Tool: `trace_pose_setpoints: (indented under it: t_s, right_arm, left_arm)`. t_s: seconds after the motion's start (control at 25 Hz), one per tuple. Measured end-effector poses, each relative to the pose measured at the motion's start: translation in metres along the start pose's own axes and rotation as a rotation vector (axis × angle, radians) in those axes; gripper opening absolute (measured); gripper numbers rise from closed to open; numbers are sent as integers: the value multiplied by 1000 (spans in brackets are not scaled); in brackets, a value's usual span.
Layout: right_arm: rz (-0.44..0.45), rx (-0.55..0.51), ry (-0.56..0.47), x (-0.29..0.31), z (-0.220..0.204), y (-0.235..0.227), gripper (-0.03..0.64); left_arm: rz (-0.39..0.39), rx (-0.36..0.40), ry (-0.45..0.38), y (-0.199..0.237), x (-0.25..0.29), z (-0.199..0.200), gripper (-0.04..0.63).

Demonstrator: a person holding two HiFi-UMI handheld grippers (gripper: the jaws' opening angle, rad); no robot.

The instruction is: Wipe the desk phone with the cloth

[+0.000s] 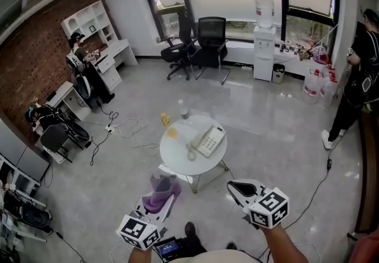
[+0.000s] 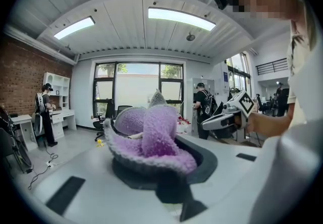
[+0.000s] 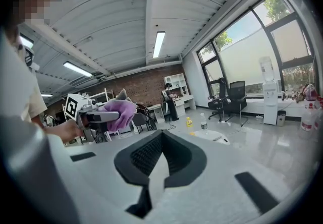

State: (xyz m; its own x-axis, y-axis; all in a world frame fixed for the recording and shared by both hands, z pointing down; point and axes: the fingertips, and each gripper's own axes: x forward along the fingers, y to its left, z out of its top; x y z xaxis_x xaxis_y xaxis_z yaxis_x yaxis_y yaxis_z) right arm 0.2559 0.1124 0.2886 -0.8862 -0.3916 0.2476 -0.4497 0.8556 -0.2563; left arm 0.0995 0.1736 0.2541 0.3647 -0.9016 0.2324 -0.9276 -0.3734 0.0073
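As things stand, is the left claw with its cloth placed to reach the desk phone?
Probably not yet: the left claw, shut on the cloth, is held short of the round table, with the desk phone further back on top. Nothing stands between them, though.

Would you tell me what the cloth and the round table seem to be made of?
The cloth looks like microfibre or terry: purple, nubby pile, grey edge. The round table has a smooth white top, material unclear, on metal-looking legs.
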Motion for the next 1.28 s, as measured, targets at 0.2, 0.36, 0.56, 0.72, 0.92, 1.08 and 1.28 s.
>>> trace_pose_setpoints:
  t_s: [0.2, 0.36, 0.56, 0.72, 0.92, 1.08, 1.28]
  right_arm:
    - [-46, -14, 4, 63, 13, -11, -6]
    - [-107, -22, 2, 128, 25, -36, -7]
    - [-158, 7, 12, 207, 49, -70, -6]
    - [-177, 27, 38, 257, 49, -89, -6]
    - [-213, 70, 61, 291, 47, -128, -6]
    - [-236, 99, 69, 314, 38, -151, -6]
    - [-268, 122, 86, 342, 28, -185, -6]
  left_arm:
    - [-7, -11, -26, 78, 18, -2, 81]
    - [-38, -8, -53, 154, 55, -12, 81]
    - [-66, 32, -75, 232, 97, 6, 81]
    - [-36, 71, -55, 276, 117, 2, 81]
    - [-17, 61, -35, 306, 144, -5, 81]
    - [-14, 62, -9, 326, 158, -24, 81]
    - [-17, 60, 21, 349, 182, -42, 81]
